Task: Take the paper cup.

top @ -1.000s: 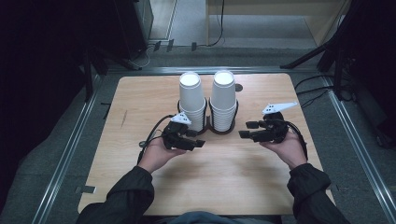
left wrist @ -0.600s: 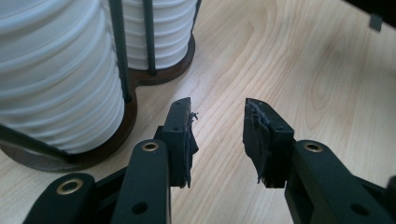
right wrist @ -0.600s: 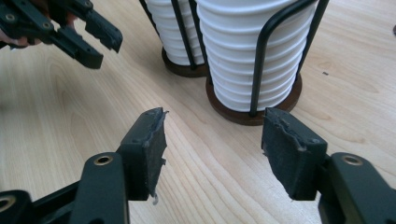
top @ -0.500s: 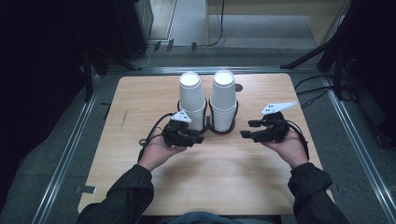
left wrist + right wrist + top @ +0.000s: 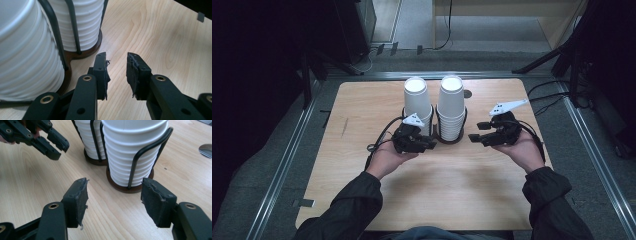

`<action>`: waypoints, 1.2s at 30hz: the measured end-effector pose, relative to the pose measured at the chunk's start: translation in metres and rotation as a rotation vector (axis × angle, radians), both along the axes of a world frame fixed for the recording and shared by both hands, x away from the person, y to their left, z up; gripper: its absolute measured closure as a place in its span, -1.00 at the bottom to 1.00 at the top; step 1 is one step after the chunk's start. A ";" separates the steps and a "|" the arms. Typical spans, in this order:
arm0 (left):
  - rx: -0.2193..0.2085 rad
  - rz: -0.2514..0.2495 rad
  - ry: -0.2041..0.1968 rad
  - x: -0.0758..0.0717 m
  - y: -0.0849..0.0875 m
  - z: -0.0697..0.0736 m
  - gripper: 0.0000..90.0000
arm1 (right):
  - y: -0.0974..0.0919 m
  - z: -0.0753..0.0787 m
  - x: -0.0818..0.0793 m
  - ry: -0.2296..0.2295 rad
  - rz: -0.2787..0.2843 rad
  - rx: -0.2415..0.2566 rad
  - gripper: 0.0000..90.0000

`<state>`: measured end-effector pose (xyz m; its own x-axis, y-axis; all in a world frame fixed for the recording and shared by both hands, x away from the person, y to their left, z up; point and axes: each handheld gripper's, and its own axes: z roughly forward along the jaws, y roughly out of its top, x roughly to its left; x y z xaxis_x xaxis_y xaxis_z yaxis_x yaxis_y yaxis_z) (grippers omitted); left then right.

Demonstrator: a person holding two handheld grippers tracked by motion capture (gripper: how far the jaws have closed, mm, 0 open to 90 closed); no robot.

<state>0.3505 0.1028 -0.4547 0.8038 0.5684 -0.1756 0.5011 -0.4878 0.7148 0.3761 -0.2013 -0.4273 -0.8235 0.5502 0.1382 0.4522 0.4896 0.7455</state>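
Left cup stack [image 5: 25, 50] runs off the frame's left and top, so no rim visible. Right stack [image 5: 132, 150] is chopped at the top too. That silver disc [image 5: 206, 150] at the right edge? Can't tell what it is.

We see a table [image 5: 362, 200] of pale, matt wood with visible grain. The stacked cups [image 5: 130, 147] look like white ribbed paper, held in a holder [image 5: 140, 157] of smooth black wire on a dark wooden base. Frayed, rough black rubber pads [image 5: 155, 202] face the grippers' matt plastic fingers.
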 end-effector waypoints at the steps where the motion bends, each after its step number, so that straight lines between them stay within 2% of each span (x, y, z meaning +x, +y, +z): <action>1: 0.000 0.002 -0.004 0.001 -0.002 0.003 0.59 | 0.000 0.004 0.003 -0.004 -0.001 -0.003 -0.16; 6: -0.006 0.006 -0.007 0.005 -0.007 0.009 0.64 | 0.001 0.014 0.008 -0.006 0.000 0.005 -0.14; 9: -0.007 0.003 -0.017 0.007 -0.010 0.014 0.68 | 0.002 0.021 0.011 -0.026 -0.003 -0.003 -0.22; 11: -0.022 0.008 -0.014 0.008 -0.012 0.017 0.70 | 0.004 0.026 0.013 -0.035 -0.005 -0.003 -0.25; 13: -0.015 0.015 -0.018 0.011 -0.015 0.020 0.70 | 0.006 0.032 0.016 -0.040 -0.005 0.000 -0.30; 14: -0.016 0.020 -0.028 0.013 -0.017 0.022 0.77 | 0.009 0.038 0.019 -0.043 -0.011 -0.004 -0.32; 17: -0.026 0.028 -0.026 0.016 -0.020 0.025 0.84 | 0.011 0.042 0.022 -0.039 -0.011 0.005 -0.33; 19: -0.031 0.036 -0.021 0.019 -0.023 0.025 0.96 | 0.014 0.045 0.025 -0.045 -0.012 0.005 -0.37; 23: -0.046 0.069 -0.026 0.024 -0.027 0.027 1.00 | 0.020 0.050 0.031 -0.053 -0.016 0.009 -0.44; 30: -0.028 0.113 -0.011 0.036 -0.036 0.026 1.00 | 0.030 0.057 0.042 -0.065 -0.014 0.016 -0.50; 36: 0.005 0.141 -0.029 0.039 -0.039 0.022 1.00 | 0.040 0.062 0.048 -0.069 -0.006 0.022 -0.56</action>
